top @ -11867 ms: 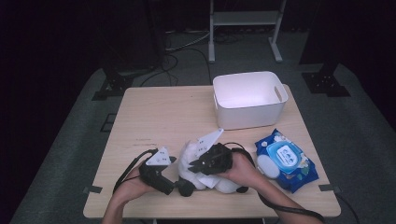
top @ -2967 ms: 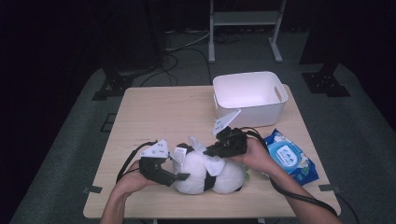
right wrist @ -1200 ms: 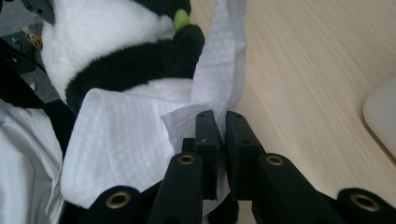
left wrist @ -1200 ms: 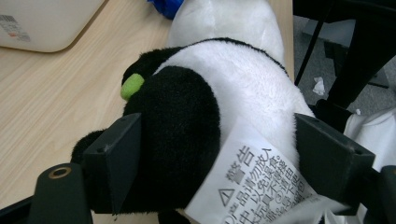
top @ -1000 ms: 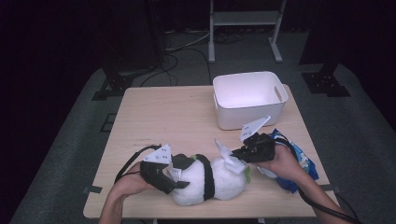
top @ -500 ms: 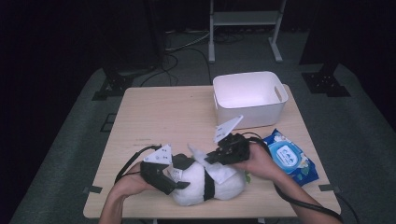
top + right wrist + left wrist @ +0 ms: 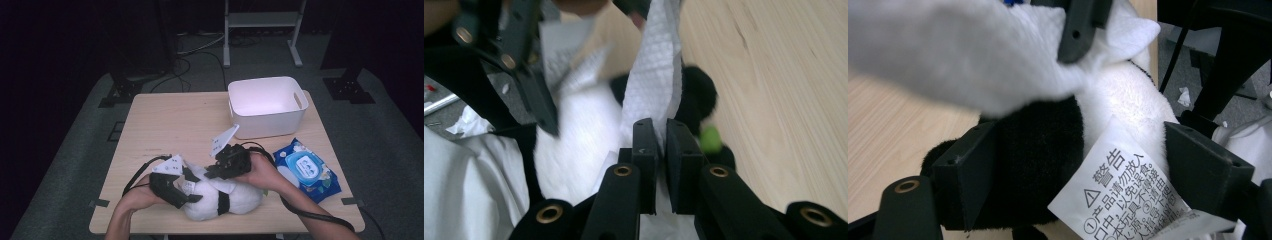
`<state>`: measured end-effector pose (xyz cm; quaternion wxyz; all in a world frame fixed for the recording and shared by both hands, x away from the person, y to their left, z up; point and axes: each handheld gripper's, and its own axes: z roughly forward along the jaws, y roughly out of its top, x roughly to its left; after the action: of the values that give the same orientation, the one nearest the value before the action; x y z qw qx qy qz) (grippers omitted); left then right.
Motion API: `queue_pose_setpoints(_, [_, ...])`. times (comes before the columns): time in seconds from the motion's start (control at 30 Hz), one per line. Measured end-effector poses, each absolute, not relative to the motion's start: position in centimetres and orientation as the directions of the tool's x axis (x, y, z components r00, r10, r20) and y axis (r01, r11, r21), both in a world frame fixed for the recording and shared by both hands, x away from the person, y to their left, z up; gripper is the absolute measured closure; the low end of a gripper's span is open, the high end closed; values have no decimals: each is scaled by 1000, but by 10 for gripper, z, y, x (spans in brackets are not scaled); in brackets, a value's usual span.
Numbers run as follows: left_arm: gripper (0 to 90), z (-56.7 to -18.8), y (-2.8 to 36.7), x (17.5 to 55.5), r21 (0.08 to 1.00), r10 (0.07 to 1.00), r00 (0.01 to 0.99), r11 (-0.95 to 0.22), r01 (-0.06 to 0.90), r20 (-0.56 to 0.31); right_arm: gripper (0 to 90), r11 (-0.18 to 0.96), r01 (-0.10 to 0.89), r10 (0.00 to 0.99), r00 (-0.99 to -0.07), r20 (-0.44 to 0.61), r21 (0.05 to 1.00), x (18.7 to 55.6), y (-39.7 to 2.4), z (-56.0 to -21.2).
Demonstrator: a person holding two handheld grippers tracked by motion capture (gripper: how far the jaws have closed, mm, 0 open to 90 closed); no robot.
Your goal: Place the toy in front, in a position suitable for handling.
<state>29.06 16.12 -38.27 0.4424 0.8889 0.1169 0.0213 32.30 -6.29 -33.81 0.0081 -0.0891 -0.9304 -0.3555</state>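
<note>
A panda plush toy lies on its side near the front edge of the wooden surface, between the person's two hands. The left tool stands with its jaws spread wide around the toy's black-and-white body, pads against the fur; the toy's printed warning label hangs between them. The right tool sits over the toy's upper side, its jaws pressed together on a white wet wipe that drapes onto the plush.

Behind the toy, well apart, stands an empty white storage bin. A blue pack of wet wipes lies at the right, just beside the right hand.

The left tool's view shows the label's text and the wipe spread across the fur. The right tool's view shows the clamped wipe close up and a small green detail on the toy against the bare surface.
</note>
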Motion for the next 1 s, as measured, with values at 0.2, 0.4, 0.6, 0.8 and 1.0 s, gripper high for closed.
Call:
queue_pose_setpoints(0.2, [133,-378,159,291,800,225,973,-574,174,-51,828,754,234,216,-971,105,614,330,-87,-350])
queue_pose_setpoints(0.4, [84,-373,156,290,803,235,971,-570,173,-42,829,728,266,221,-964,151,632,328,-98,-356])
queue_pose_setpoints(0.6, [32,-371,158,291,793,258,965,-579,189,-41,829,734,260,209,-965,156,628,324,-99,-356])
queue_pose_setpoints(0.8, [31,-378,158,293,776,252,964,-588,226,-90,829,731,235,186,-972,144,640,323,-92,-352])
queue_pose_setpoints(1.0, [40,-381,157,291,774,214,971,-596,213,-103,830,731,205,157,-979,132,651,324,-74,-345])
